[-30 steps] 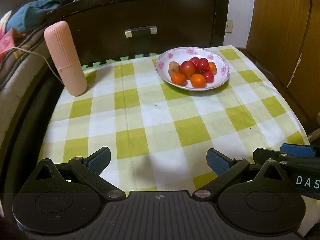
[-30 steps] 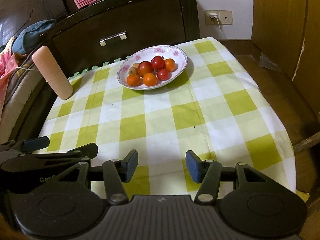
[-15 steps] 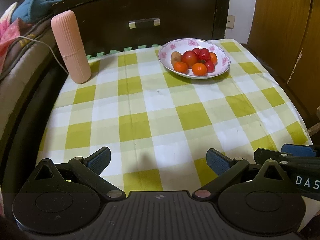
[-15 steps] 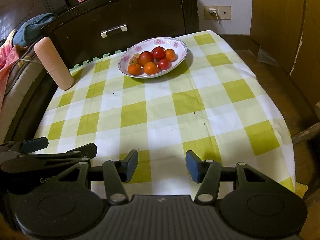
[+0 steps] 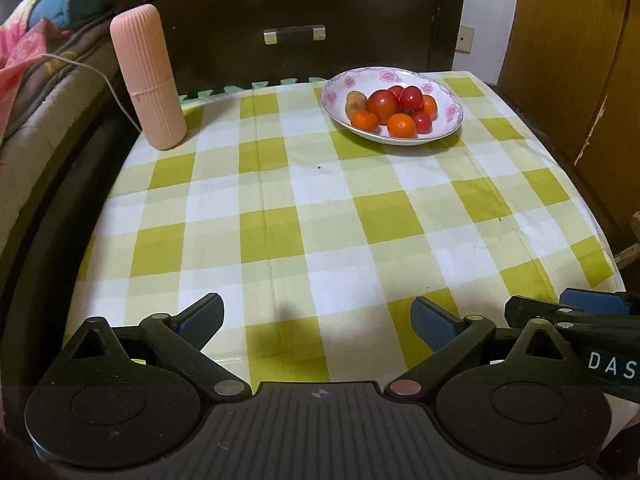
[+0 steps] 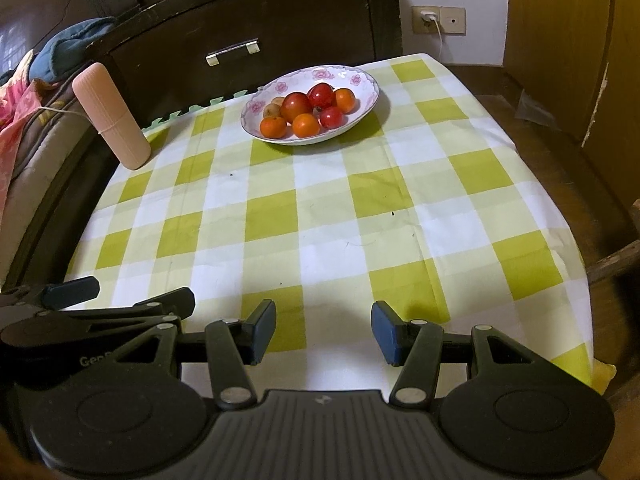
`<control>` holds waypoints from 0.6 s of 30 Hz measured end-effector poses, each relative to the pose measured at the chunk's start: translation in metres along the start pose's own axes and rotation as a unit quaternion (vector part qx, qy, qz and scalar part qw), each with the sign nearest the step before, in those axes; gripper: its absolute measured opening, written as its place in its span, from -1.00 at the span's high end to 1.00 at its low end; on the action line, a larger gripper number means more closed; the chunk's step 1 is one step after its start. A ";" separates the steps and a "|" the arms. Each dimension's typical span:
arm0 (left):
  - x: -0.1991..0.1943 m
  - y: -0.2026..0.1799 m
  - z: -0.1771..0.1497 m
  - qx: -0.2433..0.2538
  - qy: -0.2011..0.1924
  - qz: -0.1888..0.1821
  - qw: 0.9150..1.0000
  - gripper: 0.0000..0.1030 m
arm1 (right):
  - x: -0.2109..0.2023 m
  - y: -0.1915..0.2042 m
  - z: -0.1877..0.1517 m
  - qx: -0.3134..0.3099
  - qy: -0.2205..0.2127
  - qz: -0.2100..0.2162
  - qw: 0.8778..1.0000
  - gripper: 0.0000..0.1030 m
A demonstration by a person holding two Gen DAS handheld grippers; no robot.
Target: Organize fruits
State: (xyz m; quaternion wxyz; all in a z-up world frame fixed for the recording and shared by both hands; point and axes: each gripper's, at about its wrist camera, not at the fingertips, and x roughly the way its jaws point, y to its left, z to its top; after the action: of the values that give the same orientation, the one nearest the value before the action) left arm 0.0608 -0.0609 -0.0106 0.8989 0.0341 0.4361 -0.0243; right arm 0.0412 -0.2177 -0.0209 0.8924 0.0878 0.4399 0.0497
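1. Both grippers have drawn back toward the near edge of the table (image 5: pixel 320 216) since a second ago; the bowl (image 5: pixel 448 98) now sits farther away in each view.
2. Left gripper (image 5: pixel 316 320): jaws spread wide, holding nothing. Right gripper (image 6: pixel 323 330): jaws parted too, also empty.
3. Every fruit (image 6: pixel 306 110) in view, tomatoes and small oranges plus one brownish piece, lies in the flowered bowl at the far side, right of the pink ribbed case (image 5: pixel 146 76).
4. Nothing loose lies on the checked cloth, so the gathering looks finished, or sorting has not begun.
5. Readable writing: "DAS" on the right gripper body, "Gen" on the left one.
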 end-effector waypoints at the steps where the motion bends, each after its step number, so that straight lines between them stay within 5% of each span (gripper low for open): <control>1: 0.000 0.000 0.000 0.000 0.000 0.001 1.000 -0.96 | 0.000 0.000 0.000 0.000 0.001 0.000 1.000 0.02; 18: 0.000 -0.001 -0.004 0.002 0.002 0.005 1.000 -0.94 | 0.003 0.002 -0.003 -0.002 0.005 -0.001 1.000 0.02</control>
State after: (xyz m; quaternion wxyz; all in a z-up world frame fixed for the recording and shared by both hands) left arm 0.0575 -0.0619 -0.0136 0.8980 0.0380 0.4379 -0.0210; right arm 0.0404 -0.2153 -0.0243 0.8902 0.0851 0.4447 0.0504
